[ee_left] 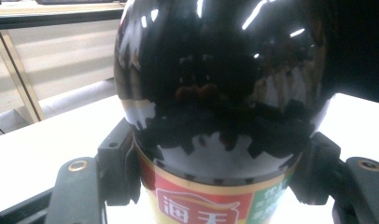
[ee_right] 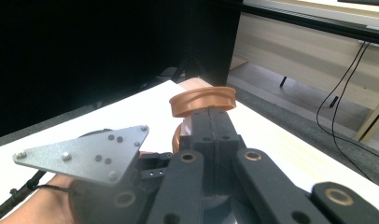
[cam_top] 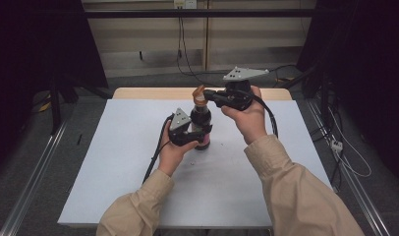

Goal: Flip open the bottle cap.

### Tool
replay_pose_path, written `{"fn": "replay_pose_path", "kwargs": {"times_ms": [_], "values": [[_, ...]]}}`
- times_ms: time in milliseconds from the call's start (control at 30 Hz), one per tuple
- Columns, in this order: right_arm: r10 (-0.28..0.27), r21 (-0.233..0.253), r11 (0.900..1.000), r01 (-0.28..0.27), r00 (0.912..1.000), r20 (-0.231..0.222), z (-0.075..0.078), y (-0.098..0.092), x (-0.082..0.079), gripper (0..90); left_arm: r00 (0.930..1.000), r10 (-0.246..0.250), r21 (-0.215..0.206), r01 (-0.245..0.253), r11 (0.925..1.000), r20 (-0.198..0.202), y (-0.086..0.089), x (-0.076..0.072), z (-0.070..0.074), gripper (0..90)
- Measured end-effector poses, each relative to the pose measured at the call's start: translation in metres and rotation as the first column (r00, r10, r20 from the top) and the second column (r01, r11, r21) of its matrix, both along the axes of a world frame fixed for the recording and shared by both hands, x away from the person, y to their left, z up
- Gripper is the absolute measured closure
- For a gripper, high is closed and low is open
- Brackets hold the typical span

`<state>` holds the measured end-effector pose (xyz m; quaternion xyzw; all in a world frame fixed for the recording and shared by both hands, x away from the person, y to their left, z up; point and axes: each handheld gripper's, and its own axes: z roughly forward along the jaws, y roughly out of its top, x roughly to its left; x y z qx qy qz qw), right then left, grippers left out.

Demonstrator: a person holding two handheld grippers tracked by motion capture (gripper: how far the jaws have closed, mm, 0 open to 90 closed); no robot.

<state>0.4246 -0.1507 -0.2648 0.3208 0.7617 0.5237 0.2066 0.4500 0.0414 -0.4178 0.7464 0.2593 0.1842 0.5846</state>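
A dark sauce bottle (cam_top: 201, 123) with a red label stands on the white table cover (cam_top: 128, 162) near the middle. My left gripper (cam_top: 200, 133) is shut around its lower body; up close, the glossy black bottle (ee_left: 220, 84) sits between the two jaws of that gripper (ee_left: 220, 158), just above the label. My right gripper (cam_top: 206, 96) reaches in from the right at the bottle's top. Its jaws are pressed together on the orange flip lid (cam_top: 199, 92), which stands tilted up. That lid (ee_right: 201, 99) shows as a ring just past the right gripper's tips (ee_right: 210, 116).
The left gripper's grey plate (ee_right: 89, 154) lies just below and left of the right gripper. A wooden table edge (cam_top: 153, 92) runs along the back. Cables (cam_top: 355, 167) trail on the floor at the right, and metal rails (cam_top: 35, 182) flank the table.
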Motion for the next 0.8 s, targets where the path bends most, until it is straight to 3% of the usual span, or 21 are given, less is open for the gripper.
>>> {"fn": "replay_pose_path", "kwargs": {"times_ms": [800], "values": [[-0.005, -0.002, 1.0, 0.005, 1.0, 0.0, -0.0004, 0.0025, 0.0018, 90.0, 1.0, 0.004, -0.006, -0.004, 1.0, -0.001, 0.0001, 0.0, -0.0005, 30.8]]}}
